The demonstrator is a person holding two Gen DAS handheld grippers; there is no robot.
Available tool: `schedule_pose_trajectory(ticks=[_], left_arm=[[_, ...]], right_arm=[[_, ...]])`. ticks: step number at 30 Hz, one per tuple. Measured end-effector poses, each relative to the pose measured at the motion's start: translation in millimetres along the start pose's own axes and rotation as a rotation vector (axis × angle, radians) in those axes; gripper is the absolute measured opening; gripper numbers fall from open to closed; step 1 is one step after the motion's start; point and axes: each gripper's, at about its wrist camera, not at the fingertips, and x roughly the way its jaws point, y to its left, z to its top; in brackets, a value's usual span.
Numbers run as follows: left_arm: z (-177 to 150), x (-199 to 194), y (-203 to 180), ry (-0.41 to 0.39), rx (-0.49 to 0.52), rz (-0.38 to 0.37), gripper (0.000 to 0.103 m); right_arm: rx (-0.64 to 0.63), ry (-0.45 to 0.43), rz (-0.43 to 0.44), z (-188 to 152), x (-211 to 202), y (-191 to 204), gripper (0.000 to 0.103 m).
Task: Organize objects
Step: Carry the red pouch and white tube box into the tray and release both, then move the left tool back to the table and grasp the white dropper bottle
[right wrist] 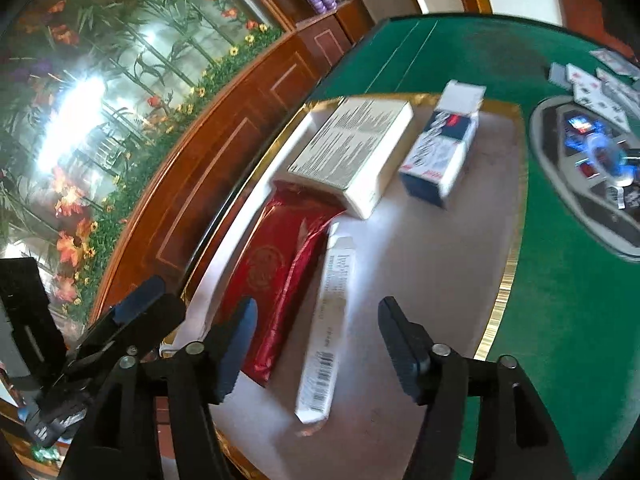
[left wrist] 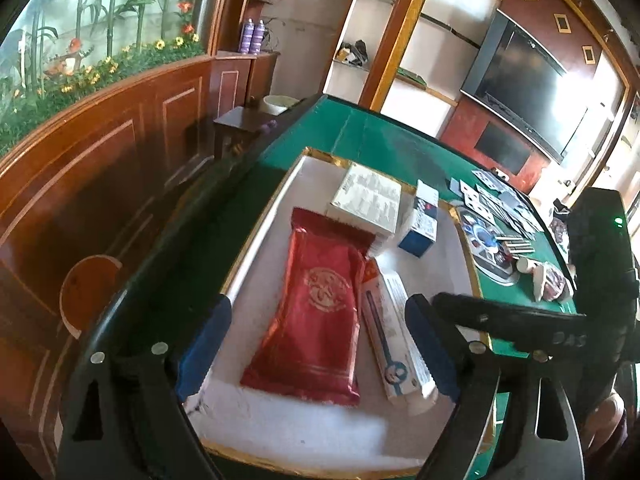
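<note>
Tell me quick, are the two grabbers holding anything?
Left gripper: open, holding nothing, above the red packet.
Right gripper: open, holding nothing, above the long white box.

Glossy foil pouch point(left wrist: 316, 316), felt table point(left wrist: 380, 136)

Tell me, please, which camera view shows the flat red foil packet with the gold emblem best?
The left wrist view: the flat red foil packet lies almost whole and sharp in the gold-rimmed white tray. In the right wrist view the packet is foreshortened, its far end hidden under the cream printed box.
</note>
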Motion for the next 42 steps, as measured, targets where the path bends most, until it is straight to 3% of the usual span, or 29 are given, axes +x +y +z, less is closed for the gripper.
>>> schedule_pose_trajectory(ticks=[7, 12, 14, 20, 23, 26, 30, 34, 37, 42], left_arm=[[-8.4, -3.2, -46.5, 0.018, 0.090, -0.125, 0.092], [-15.4, 12.5, -110.4, 0.105, 0.177, -0.277, 0.092], [-16.0, 17.3, -138.2, 0.116, 0.222, -0.306, 0.092], [-15.8, 39.7, -219.3, 0.126, 0.341, -0.313, 0.092], [-14.6, 60.8, -253.8, 0.130, 0.375, -0.294, 0.092], [-17.0, 85.4, -284.3, 0.143, 0.398, -0.307, 0.092], [-28.9, 124.0, -336.5, 0.138, 0.505, -0.306, 0.092], [-43.4, 158.8, -379.0, 0.106, 0.636, -0.230, 0.092], [-46.2, 183.1, -390.7, 0.141, 0.632, -0.224, 0.091], [-40.2, 203.9, -404.8, 0.148, 0.628, -0.227, 0.081]], right_arm=[[0.024, -0.124, -0.152, -20.6, -74.1, -60.4, 0.084], [0.180, -0.246, -0.235, -34.1, -133.2, -139.7, 0.086], [0.266, -0.311, -0.251, -35.2, -158.5, -175.2, 0.086], [0.445, -0.515, -0.310, -38.1, -217.7, -257.6, 0.087], [0.467, -0.558, -0.338, -34.5, -229.2, -281.0, 0.087], [0.489, -0.582, -0.344, -37.9, -234.7, -299.1, 0.087], [0.552, -0.557, -0.289, -46.7, -235.2, -318.9, 0.087], [0.601, -0.590, -0.238, -53.8, -245.6, -327.3, 0.087], [0.603, -0.605, -0.240, -55.4, -249.6, -326.6, 0.089], [0.607, -0.593, -0.206, -53.3, -246.0, -326.0, 0.090]])
